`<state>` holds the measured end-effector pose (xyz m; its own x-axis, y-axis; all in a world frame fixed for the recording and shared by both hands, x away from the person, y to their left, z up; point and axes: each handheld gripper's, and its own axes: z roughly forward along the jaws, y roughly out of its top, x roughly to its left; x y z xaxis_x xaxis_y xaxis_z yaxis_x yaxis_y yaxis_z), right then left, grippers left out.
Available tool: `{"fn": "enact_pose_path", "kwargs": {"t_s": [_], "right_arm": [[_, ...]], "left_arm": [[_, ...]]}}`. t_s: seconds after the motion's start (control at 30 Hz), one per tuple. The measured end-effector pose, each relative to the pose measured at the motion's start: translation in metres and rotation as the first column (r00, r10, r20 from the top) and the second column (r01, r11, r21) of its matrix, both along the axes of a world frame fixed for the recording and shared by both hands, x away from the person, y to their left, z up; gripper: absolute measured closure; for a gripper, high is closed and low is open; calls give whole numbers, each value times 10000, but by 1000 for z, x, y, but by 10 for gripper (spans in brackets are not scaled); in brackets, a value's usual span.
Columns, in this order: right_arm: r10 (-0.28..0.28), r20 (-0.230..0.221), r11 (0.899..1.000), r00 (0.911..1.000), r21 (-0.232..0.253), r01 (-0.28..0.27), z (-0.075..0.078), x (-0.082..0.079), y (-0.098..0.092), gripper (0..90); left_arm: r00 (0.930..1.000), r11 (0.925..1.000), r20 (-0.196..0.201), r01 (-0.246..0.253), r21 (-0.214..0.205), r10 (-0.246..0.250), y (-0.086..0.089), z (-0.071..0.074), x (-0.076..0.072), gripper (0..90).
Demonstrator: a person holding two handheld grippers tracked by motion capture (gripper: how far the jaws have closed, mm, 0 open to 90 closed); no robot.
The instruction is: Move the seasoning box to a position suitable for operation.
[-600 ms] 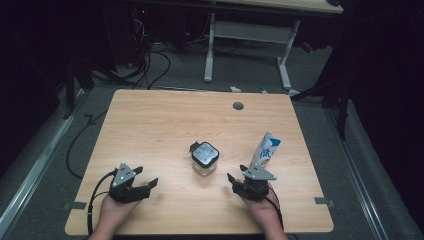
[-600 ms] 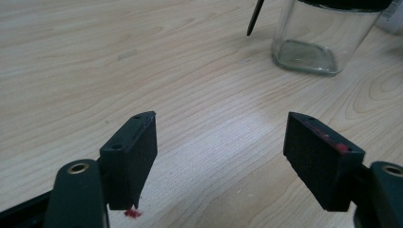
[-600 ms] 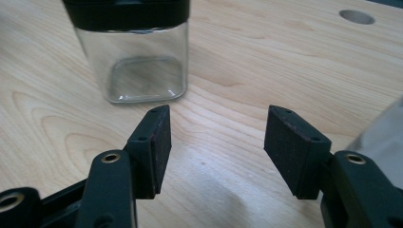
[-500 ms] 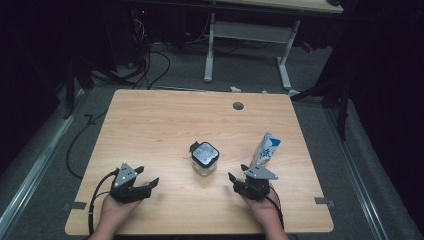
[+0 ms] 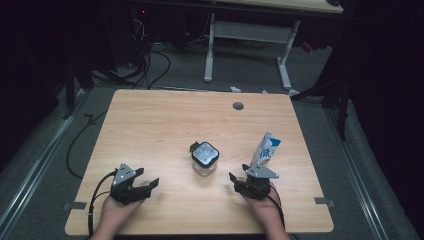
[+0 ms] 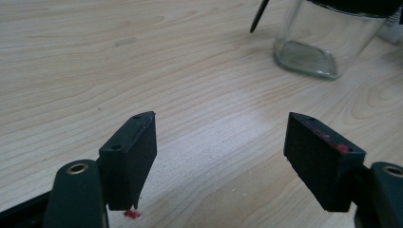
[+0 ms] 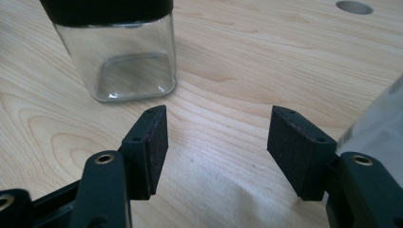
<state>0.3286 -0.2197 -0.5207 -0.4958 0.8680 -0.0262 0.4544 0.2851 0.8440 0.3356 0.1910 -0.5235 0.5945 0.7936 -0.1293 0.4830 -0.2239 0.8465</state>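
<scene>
A square clear glass jar [image 5: 204,166] with a black lid [image 5: 205,153] stands upright at the table's middle; it looks empty. A blue and white carton [image 5: 266,149] stands tilted to its right. My left gripper [image 5: 146,178] rests near the front left edge, open, with bare wood between its jaws; the jar [image 6: 323,45] is ahead of it to the right, well apart from the left gripper [image 6: 221,118]. My right gripper [image 5: 242,178] sits just in front of the carton, open and holding nothing. The jar [image 7: 119,57] is ahead-left of the right gripper [image 7: 219,114], and the carton [image 7: 380,123] is at its right jaw.
The wooden table [image 5: 150,130] has a round cable hole [image 5: 238,106] near its far edge. Beyond the table are a white desk frame [image 5: 250,35] and cables on the floor [image 5: 150,65]. A person's hands hold both grippers at the front edge.
</scene>
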Motion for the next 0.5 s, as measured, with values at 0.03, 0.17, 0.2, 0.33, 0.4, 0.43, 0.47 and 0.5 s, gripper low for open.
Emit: {"fn": "enact_pose_path", "kwargs": {"t_s": [0.03, 0.17, 0.2, 0.33, 0.4, 0.43, 0.47, 0.5], "right_arm": [[90, -57, 9998, 9999, 170, -89, 0, 4, -1, 405], [69, -55, 10000, 10000, -31, -69, 0, 10, 0, 438], [70, 32, 10000, 10000, 50, -70, 1, 10, 0, 449], [-6, 1, 10000, 10000, -73, 6, 4, 12, 1, 469], [120, -119, 9999, 9999, -88, -121, 4, 8, 3, 488], [148, -171, 9998, 9997, -116, -150, 3, 6, 4, 495], [219, -176, 9996, 9996, -173, -222, 3, 5, 4, 500], [227, -212, 9996, 9995, -151, -231, 2, 5, 4, 506]], "left_arm": [[10000, 9999, 7, -68, -157, 68, -1, 1, 2, 291], [9999, 10000, 118, -43, -1, 43, -4, 3, 6, 326], [9998, 10000, 196, -16, 61, 15, -5, 4, 7, 344], [9997, 9998, 188, 163, -141, -160, -3, 3, 8, 405], [9993, 9995, 267, 255, -199, -250, -2, 0, 5, 421], [9991, 9993, 297, 308, -224, -301, -2, 1, 5, 445], [9989, 9990, 358, 321, -312, -310, -2, 1, 5, 463], [9985, 9985, 429, 346, -416, -328, -2, 2, 5, 484]]}}
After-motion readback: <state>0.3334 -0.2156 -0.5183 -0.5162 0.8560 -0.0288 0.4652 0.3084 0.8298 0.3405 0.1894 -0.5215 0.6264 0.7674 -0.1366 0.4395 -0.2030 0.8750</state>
